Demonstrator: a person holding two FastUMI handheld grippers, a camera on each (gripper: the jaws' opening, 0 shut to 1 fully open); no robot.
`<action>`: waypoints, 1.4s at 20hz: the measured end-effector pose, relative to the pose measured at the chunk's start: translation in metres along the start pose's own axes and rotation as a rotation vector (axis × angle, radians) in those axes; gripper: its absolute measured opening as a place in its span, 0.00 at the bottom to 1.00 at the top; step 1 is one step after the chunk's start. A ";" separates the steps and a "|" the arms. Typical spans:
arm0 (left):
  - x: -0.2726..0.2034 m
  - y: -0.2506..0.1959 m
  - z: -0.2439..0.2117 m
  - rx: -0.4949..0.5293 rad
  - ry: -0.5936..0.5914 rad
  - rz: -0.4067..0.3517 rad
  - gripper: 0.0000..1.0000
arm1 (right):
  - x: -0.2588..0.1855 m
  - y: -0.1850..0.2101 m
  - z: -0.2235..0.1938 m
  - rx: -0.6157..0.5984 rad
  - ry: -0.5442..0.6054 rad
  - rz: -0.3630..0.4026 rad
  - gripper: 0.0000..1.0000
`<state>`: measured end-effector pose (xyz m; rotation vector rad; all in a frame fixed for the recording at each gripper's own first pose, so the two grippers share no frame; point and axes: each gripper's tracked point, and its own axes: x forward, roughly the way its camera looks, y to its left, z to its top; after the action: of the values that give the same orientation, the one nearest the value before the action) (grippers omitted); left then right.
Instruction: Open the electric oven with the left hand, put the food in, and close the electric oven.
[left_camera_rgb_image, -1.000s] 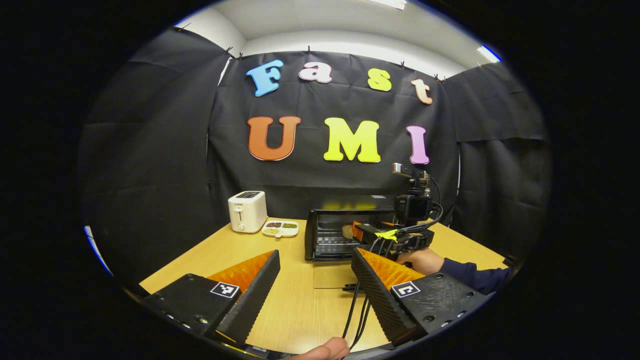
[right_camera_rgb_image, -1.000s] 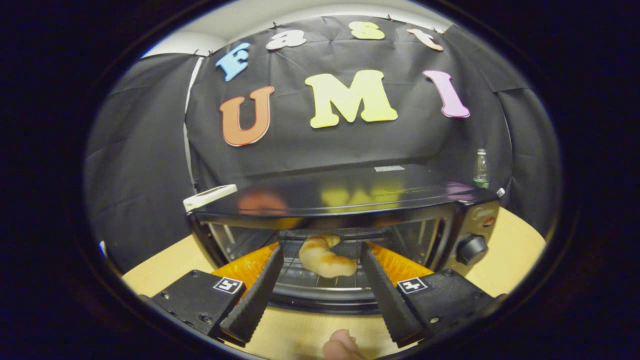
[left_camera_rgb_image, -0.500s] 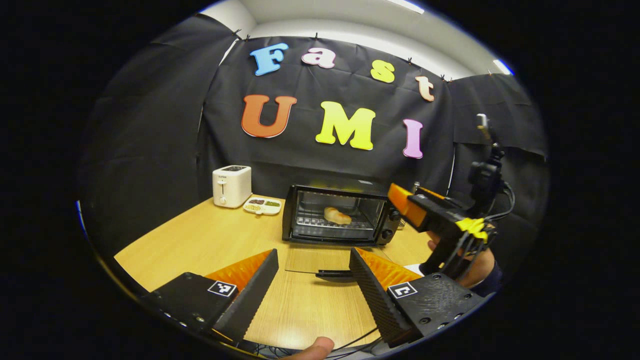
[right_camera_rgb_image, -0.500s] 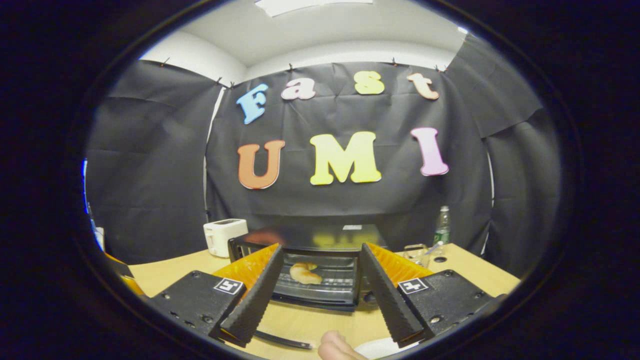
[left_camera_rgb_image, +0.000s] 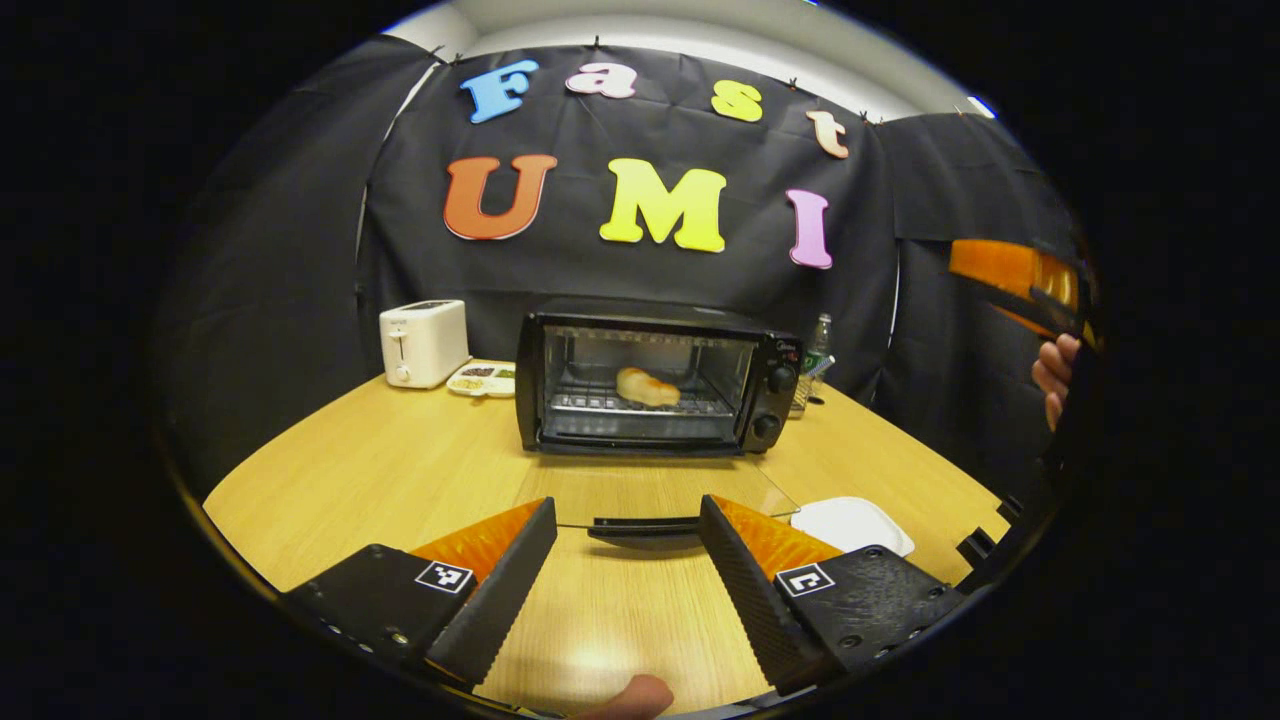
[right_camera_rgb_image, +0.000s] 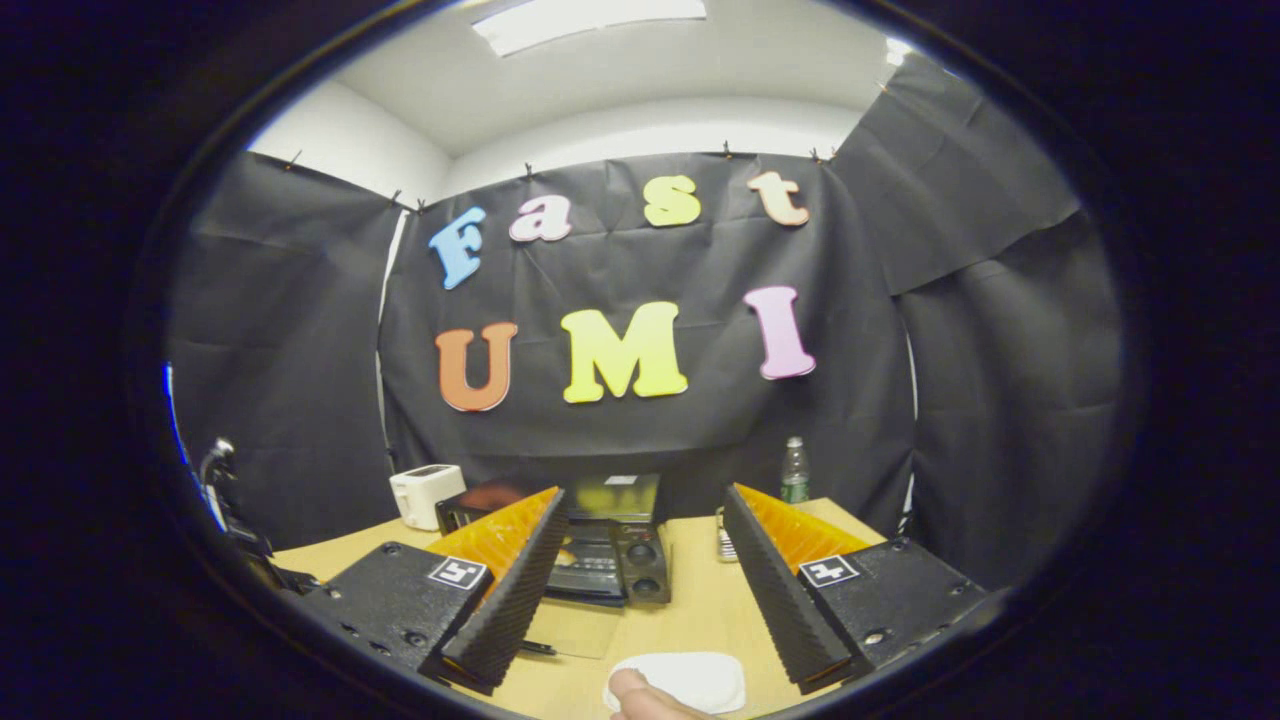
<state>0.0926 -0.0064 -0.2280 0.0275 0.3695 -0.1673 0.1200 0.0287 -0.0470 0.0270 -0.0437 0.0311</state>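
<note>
The black electric oven (left_camera_rgb_image: 650, 375) stands at the back of the wooden table with its glass door (left_camera_rgb_image: 650, 495) folded down flat. A bread roll (left_camera_rgb_image: 647, 387) lies on the rack inside. My left gripper (left_camera_rgb_image: 627, 506) is open and holds nothing; the door's handle (left_camera_rgb_image: 645, 526) lies just beyond and between its fingertips. My right gripper (right_camera_rgb_image: 645, 493) is open too, held high and back from the oven (right_camera_rgb_image: 640, 560). In the left gripper view that right gripper (left_camera_rgb_image: 1015, 280) and the hand holding it sit at the far right edge.
A white plate (left_camera_rgb_image: 850, 522) lies right of the open door, seen also as the plate (right_camera_rgb_image: 680, 680) below my right gripper. A white toaster (left_camera_rgb_image: 422, 342) and a snack tray (left_camera_rgb_image: 482, 378) stand left of the oven. A bottle (left_camera_rgb_image: 818, 340) stands to its right.
My right gripper has drawn back out of the oven, up and to the right, leaving the roll on the rack. My left gripper has come closer to the door handle.
</note>
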 end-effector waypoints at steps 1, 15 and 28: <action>0.009 -0.007 -0.013 -0.004 0.032 -0.009 0.95 | -0.008 -0.014 0.004 -0.009 0.002 -0.024 0.99; 0.077 -0.033 -0.064 0.068 0.194 0.049 0.93 | -0.076 -0.082 -0.002 -0.102 -0.008 -0.043 0.99; 0.069 -0.034 -0.032 0.047 0.219 0.088 0.93 | -0.096 -0.103 -0.004 -0.078 -0.010 -0.042 0.99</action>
<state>0.1389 -0.0494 -0.2833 0.1085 0.5817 -0.0863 0.0277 -0.0767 -0.0580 -0.0494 -0.0540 -0.0126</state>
